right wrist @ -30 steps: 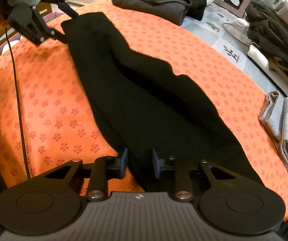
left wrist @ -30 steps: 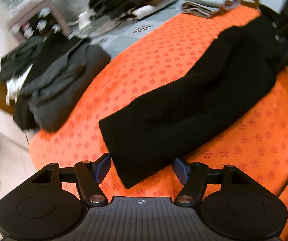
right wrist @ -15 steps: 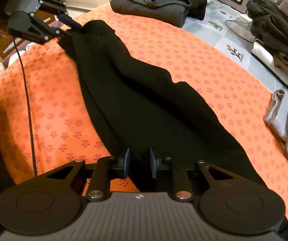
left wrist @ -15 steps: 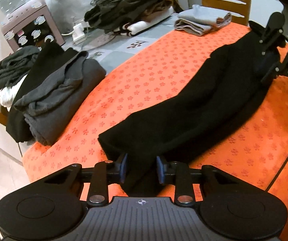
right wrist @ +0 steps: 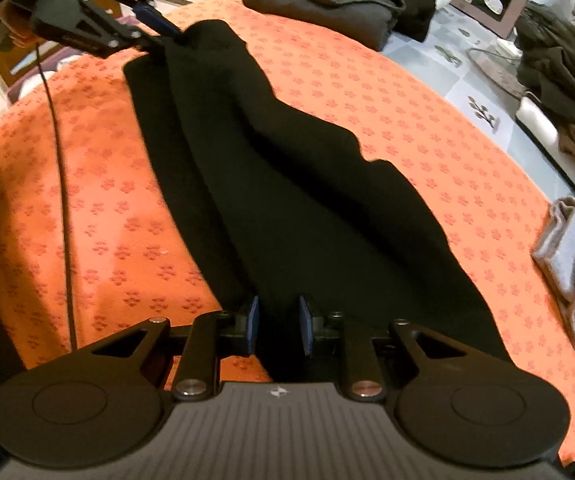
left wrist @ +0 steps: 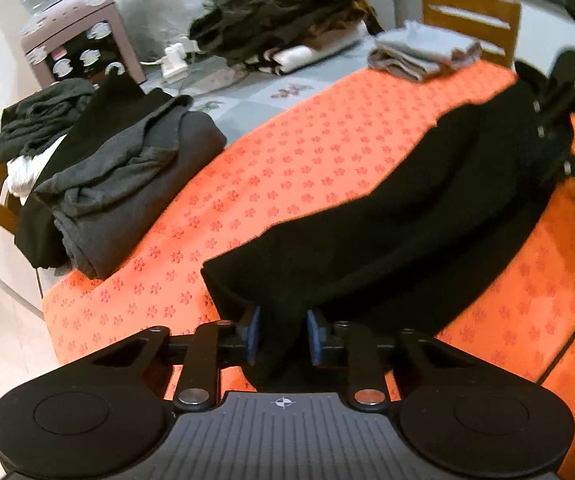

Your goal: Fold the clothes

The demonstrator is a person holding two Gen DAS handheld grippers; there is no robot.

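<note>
Black garment (left wrist: 387, 216) stretches in a long band across the orange mat (left wrist: 287, 168), gripped at both ends. A second ago the left claw (left wrist: 283, 334) stood wide, with the cloth's corner lying loose between its blue pads; half a second ago the pads had closed in, and now they are narrow and pinch a bunched fold of the garment, which is raised off the mat just ahead of them. The right claw (right wrist: 277, 326) was already narrow on the other end and keeps its grip, its pads squeezing a fold of black cloth. In the right wrist view the left claw (right wrist: 167, 38) shows far ahead and to the left, angled down at the garment's far end (right wrist: 207, 36), which has risen into a small peak since the earlier frames. In the left wrist view the right claw (left wrist: 555, 120) sits far ahead to the right, over the opposite end. Folded grey clothes (left wrist: 127, 184) lie ahead-left of the left claw, at the mat's edge.
</note>
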